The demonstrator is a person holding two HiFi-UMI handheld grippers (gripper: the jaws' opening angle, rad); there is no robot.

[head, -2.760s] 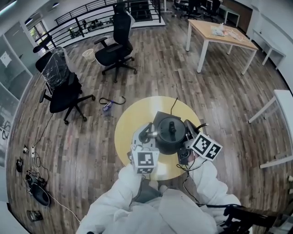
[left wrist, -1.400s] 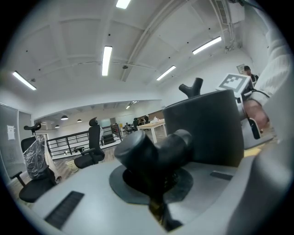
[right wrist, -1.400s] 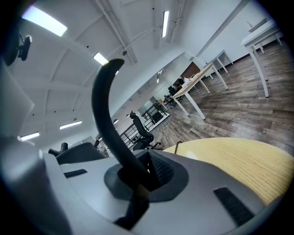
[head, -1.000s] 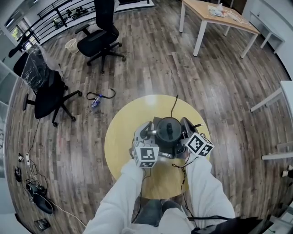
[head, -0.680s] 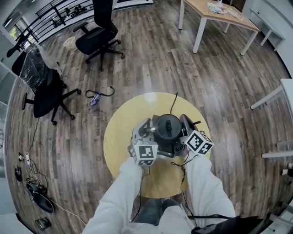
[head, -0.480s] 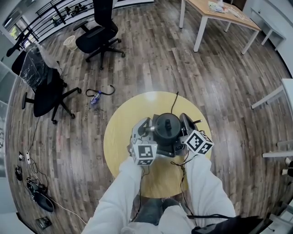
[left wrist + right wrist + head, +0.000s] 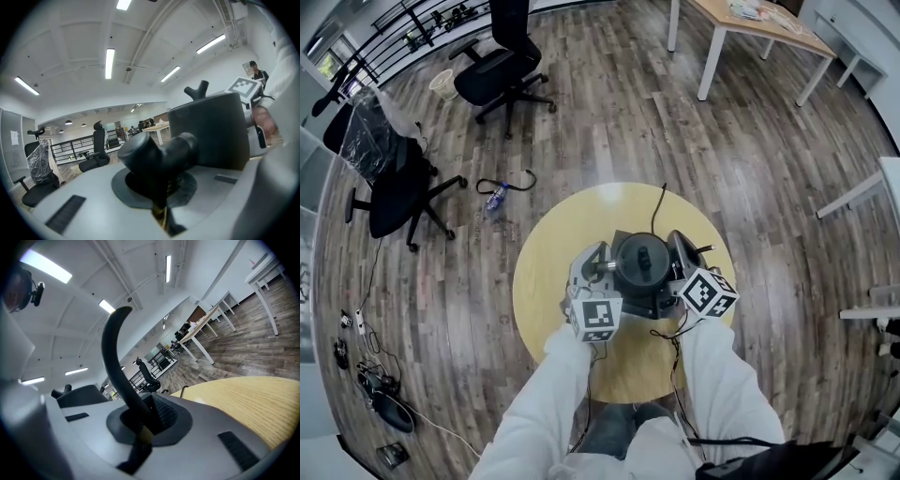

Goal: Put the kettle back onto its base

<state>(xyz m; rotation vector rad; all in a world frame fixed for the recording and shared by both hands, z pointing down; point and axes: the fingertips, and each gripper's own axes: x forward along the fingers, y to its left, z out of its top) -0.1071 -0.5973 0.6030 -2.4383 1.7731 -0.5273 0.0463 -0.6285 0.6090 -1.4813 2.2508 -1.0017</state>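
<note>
A black kettle [image 7: 643, 267] with a knobbed lid stands on the round yellow table [image 7: 553, 253], between my two grippers. A dark flat base [image 7: 658, 305] shows under its near side; whether the kettle rests on it I cannot tell. My left gripper [image 7: 605, 270] is shut on a thick black stub [image 7: 154, 154] at the kettle's left side, with the kettle body [image 7: 211, 131] just beyond. On the other side, my right gripper [image 7: 679, 264] is shut on the kettle's thin curved black handle [image 7: 115, 362]. A black cord [image 7: 658, 202] runs off the table's far edge.
Two black office chairs [image 7: 502, 70] [image 7: 394, 187] stand on the wood floor at upper left, with a bottle and strap [image 7: 497, 197] nearer the table. A wooden desk [image 7: 750, 28] is at upper right, a white table edge [image 7: 886, 187] at right.
</note>
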